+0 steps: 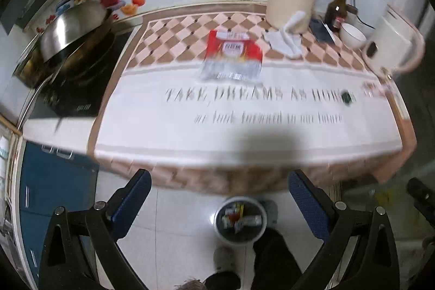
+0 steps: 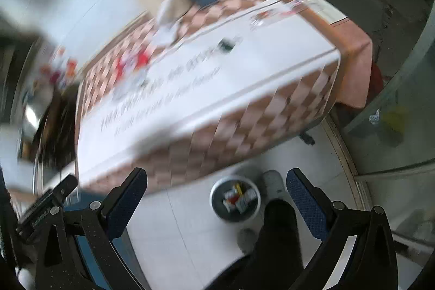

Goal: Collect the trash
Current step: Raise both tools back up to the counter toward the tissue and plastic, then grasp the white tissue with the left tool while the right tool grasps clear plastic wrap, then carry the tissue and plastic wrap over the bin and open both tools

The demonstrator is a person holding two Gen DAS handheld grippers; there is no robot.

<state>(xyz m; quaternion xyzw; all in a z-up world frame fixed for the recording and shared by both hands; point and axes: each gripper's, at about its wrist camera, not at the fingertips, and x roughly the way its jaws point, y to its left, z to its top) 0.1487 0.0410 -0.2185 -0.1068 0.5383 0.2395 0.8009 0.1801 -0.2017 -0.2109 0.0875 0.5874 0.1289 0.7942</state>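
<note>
Hovering: both grippers off the table's near edge, above the floor.
Left gripper [image 1: 219,190]: jaws wide apart, holding nothing.
Wrapper [image 1: 231,57]: red and clear, flat on the cloth, well ahead of the left gripper, slightly left.
Bin [image 1: 240,220]: on the floor just below, already holding scraps.
Right gripper [image 2: 217,188]: wide open, nothing held.
Advice: come in low, pinch one wrapper edge, lift clear of the cloth.

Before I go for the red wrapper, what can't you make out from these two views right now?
- Red wrapper: print unreadable, motion blur, both views.
- Small dark item on the tablecloth: too small and blurred to identify.
- Trash bin contents: smeared, individual pieces unclear.
- Pan: inside hidden by its tilt, left wrist view.
</note>
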